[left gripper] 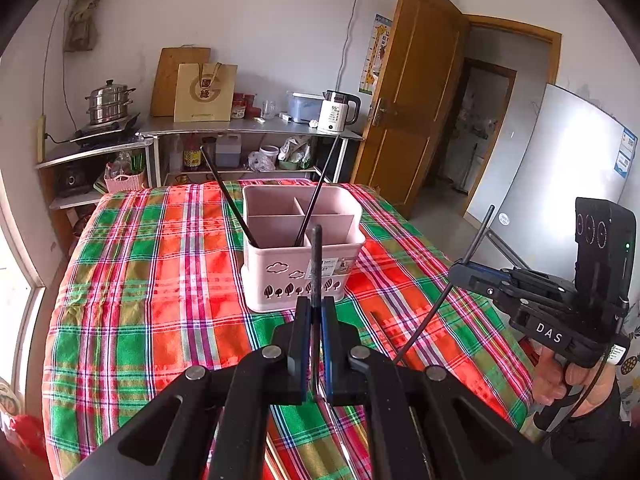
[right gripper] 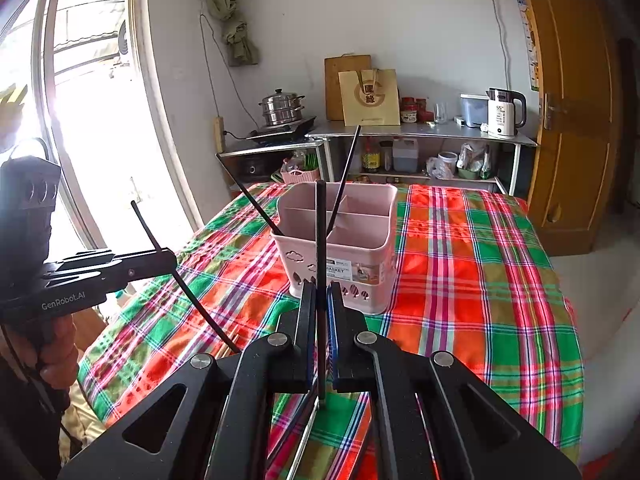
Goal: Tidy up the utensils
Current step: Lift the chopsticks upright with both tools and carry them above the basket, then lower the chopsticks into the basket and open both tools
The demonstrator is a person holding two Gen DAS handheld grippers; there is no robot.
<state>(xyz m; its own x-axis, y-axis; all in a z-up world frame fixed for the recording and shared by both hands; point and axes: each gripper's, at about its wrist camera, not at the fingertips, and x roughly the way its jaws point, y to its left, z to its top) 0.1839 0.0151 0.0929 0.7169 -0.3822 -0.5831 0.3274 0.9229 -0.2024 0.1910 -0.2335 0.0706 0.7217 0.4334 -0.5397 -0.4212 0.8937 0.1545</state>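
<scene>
Chopsticks are the matter here: each gripper holds one black stick. On the left side, the left gripper [left gripper: 316,312] has its jaws closed on a chopstick [left gripper: 316,256] that stands almost upright, probably so it can drop into a compartment. In the middle, the pink utensil basket [left gripper: 298,268] stands on the checked desk [left gripper: 160,280] and already keeps two leaning chopsticks [left gripper: 228,196]. To the right, the right gripper [right gripper: 320,300] clamps another chopstick [right gripper: 320,232], also upright, just before the basket.
</scene>
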